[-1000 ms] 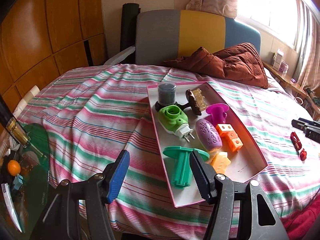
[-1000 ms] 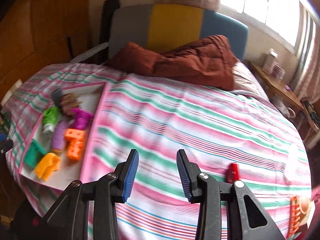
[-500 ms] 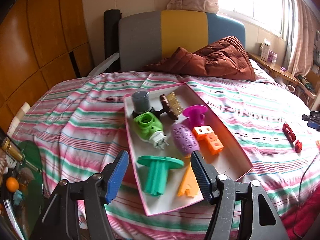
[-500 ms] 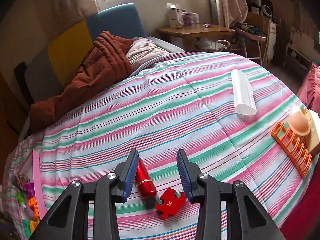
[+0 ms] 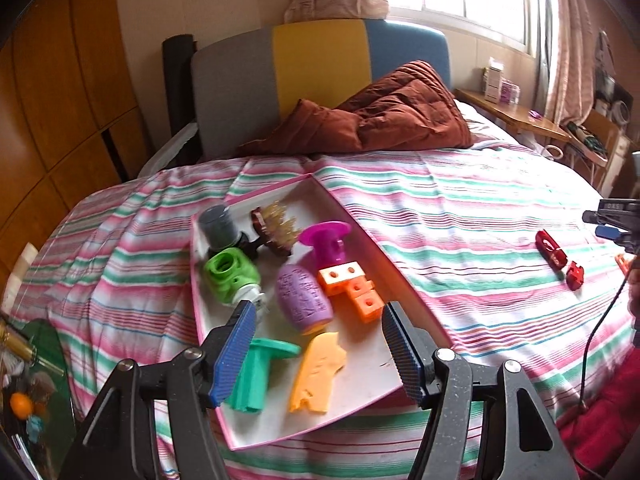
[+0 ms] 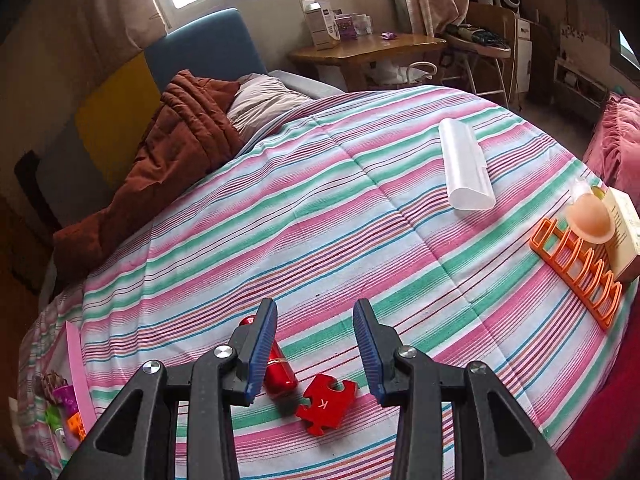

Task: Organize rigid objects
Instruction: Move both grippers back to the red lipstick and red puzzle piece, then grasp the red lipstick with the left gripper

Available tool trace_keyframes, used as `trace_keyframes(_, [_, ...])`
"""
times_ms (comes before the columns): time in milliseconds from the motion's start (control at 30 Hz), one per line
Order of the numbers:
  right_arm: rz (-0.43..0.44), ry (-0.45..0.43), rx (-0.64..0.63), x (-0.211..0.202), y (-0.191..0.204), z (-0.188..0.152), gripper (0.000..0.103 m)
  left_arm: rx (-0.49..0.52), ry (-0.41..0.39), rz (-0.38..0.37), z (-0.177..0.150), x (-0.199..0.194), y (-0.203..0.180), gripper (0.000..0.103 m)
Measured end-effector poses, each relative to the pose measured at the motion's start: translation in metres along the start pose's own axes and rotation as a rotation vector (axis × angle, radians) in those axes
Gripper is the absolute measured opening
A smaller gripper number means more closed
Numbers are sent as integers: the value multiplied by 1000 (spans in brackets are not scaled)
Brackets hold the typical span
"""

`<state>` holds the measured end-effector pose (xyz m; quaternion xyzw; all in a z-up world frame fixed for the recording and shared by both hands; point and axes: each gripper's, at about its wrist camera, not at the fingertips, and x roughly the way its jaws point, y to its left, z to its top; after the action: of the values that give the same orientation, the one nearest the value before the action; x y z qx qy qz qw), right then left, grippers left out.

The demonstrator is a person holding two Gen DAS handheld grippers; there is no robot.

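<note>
A pink-rimmed white tray [image 5: 362, 384] on the striped bed holds several toys, among them a green plug [image 5: 230, 276], a purple egg [image 5: 304, 298], orange blocks [image 5: 354, 288], a teal spool [image 5: 256, 372] and a yellow piece [image 5: 318, 372]. My left gripper [image 5: 320, 344] hovers over the tray's near end. Its jaws are opening and nothing is pressed between them. A red cylinder [image 6: 280, 372] and a red puzzle piece [image 6: 326, 402] lie on the cover just below my right gripper [image 6: 316, 344], which is open and apart from both.
A white tube [image 6: 466, 164], an orange rack [image 6: 576, 268], a peach dome [image 6: 591, 220] and a cream box [image 6: 624, 228] lie near the bed's right edge. A brown quilt [image 5: 380, 120] is heaped at the headboard. A green glass table [image 5: 36, 380] stands left of the bed.
The right gripper swung away from the headboard and came over the red cylinder and puzzle piece, then held still. The left gripper slid right over the tray and its jaws widened.
</note>
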<state>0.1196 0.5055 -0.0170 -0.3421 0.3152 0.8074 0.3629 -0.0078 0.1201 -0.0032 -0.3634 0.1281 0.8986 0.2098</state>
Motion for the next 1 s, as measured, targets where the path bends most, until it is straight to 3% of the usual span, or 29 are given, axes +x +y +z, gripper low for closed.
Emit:
trace_keyframes(200, [-29, 13, 58, 2, -13, 2, 39, 35, -7, -44, 8, 3, -22, 69])
trace_keyframes(600, [18, 71, 201, 9, -40, 2, 39, 151, 31, -146, 15, 25, -80, 69])
trace_keyframes(733, [48, 105, 227, 14, -43, 0, 39, 190, 75, -221, 25, 44, -112, 69])
trace_keyframes(1000, [67, 89, 281, 9, -52, 0, 39, 229, 162, -379, 45, 83, -182, 69])
